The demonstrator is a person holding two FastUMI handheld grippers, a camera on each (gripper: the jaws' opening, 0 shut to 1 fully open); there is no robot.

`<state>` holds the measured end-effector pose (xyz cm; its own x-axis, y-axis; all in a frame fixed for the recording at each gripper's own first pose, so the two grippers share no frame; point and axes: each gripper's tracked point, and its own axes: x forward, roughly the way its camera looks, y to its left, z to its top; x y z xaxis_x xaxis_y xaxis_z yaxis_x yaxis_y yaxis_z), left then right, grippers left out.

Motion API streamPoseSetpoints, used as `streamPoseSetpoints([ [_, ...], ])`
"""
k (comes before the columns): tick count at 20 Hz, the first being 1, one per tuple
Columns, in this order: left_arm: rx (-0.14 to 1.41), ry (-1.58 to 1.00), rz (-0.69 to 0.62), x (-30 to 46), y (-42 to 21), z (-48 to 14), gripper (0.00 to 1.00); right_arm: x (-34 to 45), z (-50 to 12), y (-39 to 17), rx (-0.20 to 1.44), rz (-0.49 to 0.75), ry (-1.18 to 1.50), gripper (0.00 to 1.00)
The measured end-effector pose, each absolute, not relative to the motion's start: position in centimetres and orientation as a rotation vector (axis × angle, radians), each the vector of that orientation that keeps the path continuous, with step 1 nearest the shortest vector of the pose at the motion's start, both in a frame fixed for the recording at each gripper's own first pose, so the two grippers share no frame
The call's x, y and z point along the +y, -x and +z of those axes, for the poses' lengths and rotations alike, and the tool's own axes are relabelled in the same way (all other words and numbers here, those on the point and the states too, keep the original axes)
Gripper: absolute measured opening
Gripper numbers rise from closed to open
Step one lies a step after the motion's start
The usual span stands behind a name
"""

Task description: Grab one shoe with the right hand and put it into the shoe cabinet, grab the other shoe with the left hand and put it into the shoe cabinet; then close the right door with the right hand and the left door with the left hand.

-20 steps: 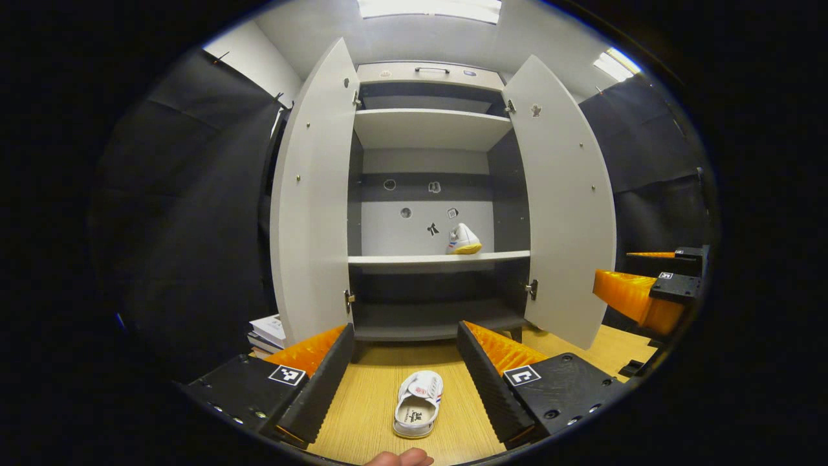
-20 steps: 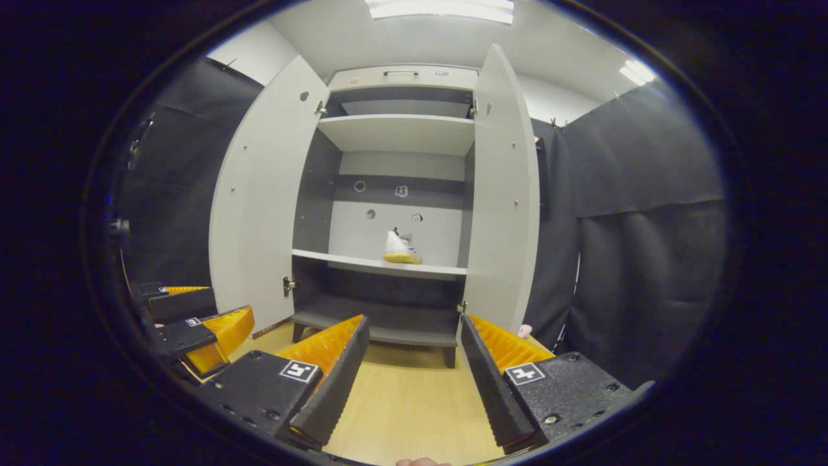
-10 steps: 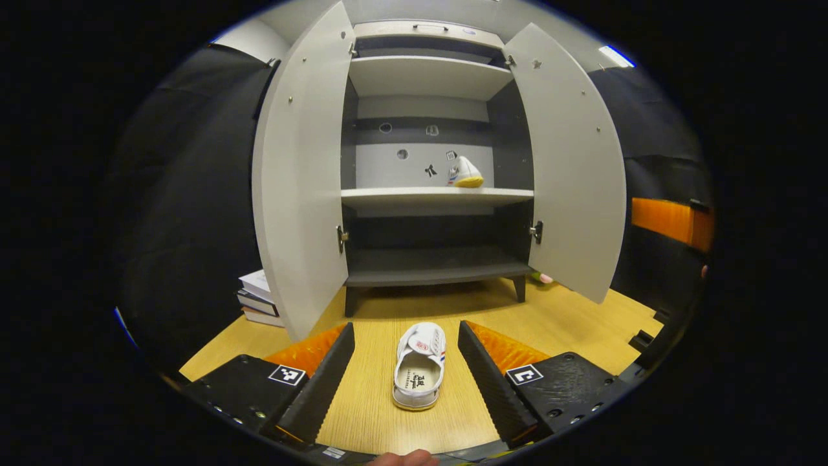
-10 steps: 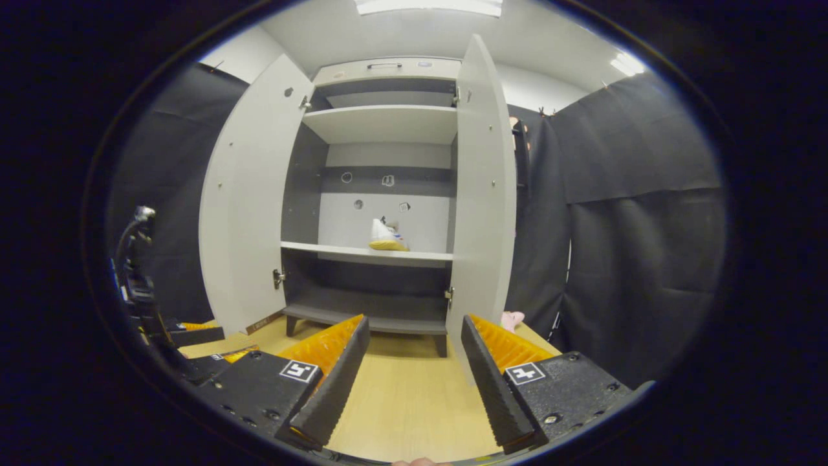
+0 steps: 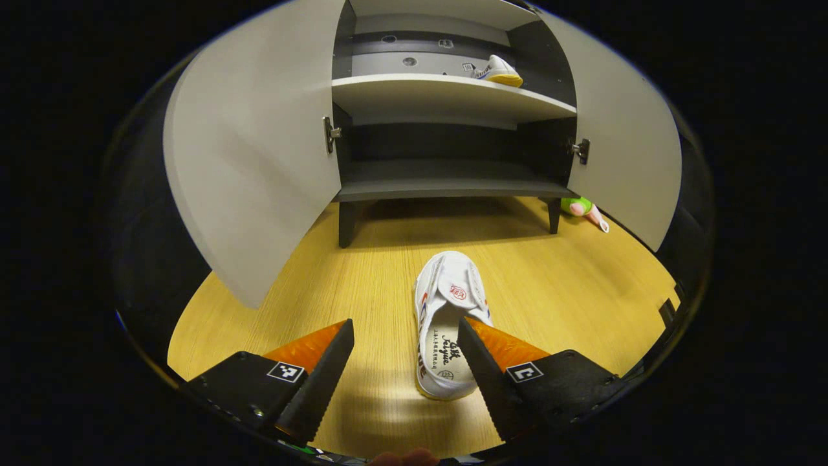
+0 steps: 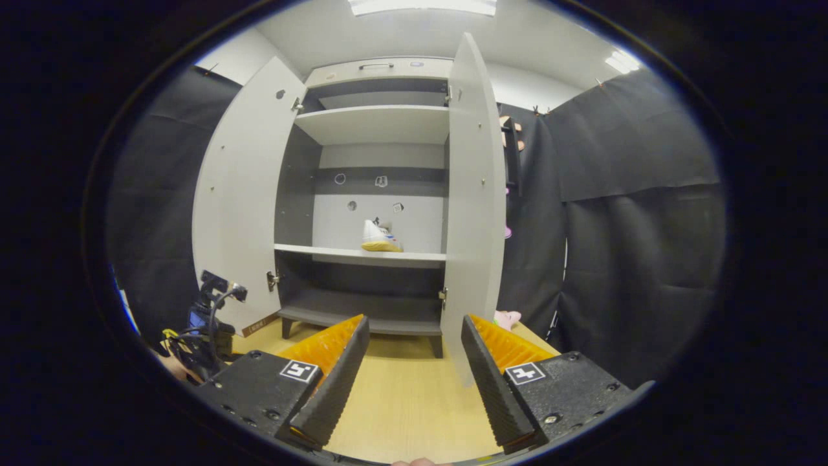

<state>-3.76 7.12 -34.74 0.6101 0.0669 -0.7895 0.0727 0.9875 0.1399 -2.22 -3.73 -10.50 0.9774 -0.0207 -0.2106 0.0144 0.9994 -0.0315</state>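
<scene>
- Jaws of left gripper (image 5: 406, 353) spread wide, nothing between pads yet; they hang over the white sneaker (image 5: 447, 323) on the wood floor (image 5: 310, 278), right finger overlapping the shoe's heel side in left gripper view, whether touching or above can't tell.
- Right gripper (image 6: 414, 353) jaws released too, empty, held back facing the shoe cabinet (image 6: 381, 123), near the right door (image 6: 475, 194).
- 1st shoe (image 6: 380, 237) sits on the middle shelf (image 6: 362, 255), toward its right end w/ room left beside it.
- Step in hand, by my read: left-hand pickup of the 2nd sneaker. It lies toe toward cabinet, opening up.
- Do it well: shoe sits off-centre, toward the right finger. Shift gripper right so the heel/collar sits midway betw. pads, then lower and close across the narrow width.
- Soft canvas prob. squashes; grip the rear sidewalls, not the tongue, so it won't fold or slip.
- Lift clear of floor before swinging fwd; left door (image 5: 259, 162) stands open wide, so pass betw. both doors and set down left of the 1st shoe.
</scene>
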Motion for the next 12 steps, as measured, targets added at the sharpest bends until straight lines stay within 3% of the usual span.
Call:
streamPoseSetpoints([
  [10,0.982,-0.176,0.000,8.4,-0.5,-40.8,0.97,-4.7,-12.2,1.0,0.269,-0.045,0.041,0.90],
  [12,0.998,-0.136,0.002,8.4,-1.0,-41.8,0.97,-4.9,-12.4,0.6,0.274,-0.053,0.048,0.94],
])
